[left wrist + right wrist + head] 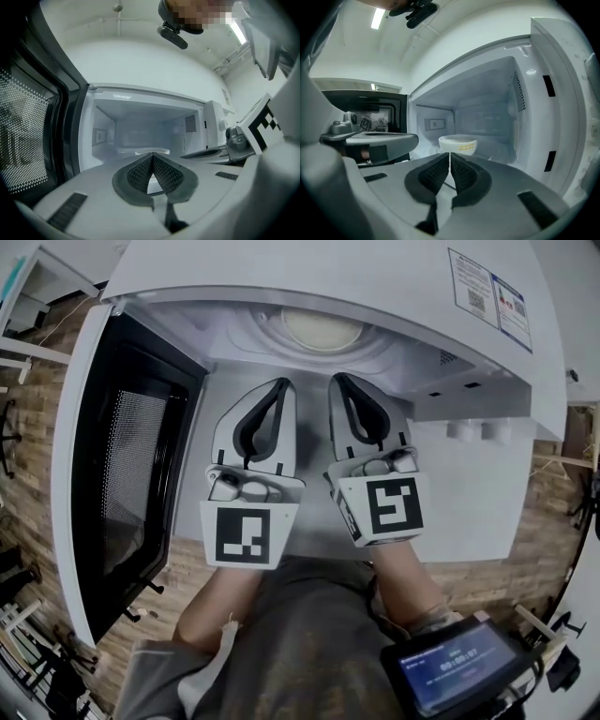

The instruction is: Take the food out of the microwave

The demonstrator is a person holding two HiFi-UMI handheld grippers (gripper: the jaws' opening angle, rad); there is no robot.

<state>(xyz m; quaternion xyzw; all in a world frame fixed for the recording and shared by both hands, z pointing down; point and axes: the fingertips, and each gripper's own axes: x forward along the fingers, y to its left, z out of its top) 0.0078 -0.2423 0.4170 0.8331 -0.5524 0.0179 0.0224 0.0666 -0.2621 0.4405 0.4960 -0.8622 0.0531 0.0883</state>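
A white bowl of food (pixel 322 329) stands on the turntable deep inside the open microwave (pixel 309 277). In the right gripper view the bowl (pixel 458 144) shows just beyond my jaw tips, and in the left gripper view only its rim (pixel 129 151) peeks over them. My left gripper (pixel 283 383) and right gripper (pixel 337 379) are held side by side at the mouth of the cavity, short of the bowl. The left gripper (pixel 152 155) is shut with its pads touching at the tips and nothing between them. The right gripper (pixel 450 154) is also shut and empty.
The dark microwave door (pixel 122 474) stands swung open at the left. The white control panel (pixel 469 474) is to the right of the cavity. A small screen device (pixel 459 667) sits at the lower right near the person's arm. Wooden flooring lies below.
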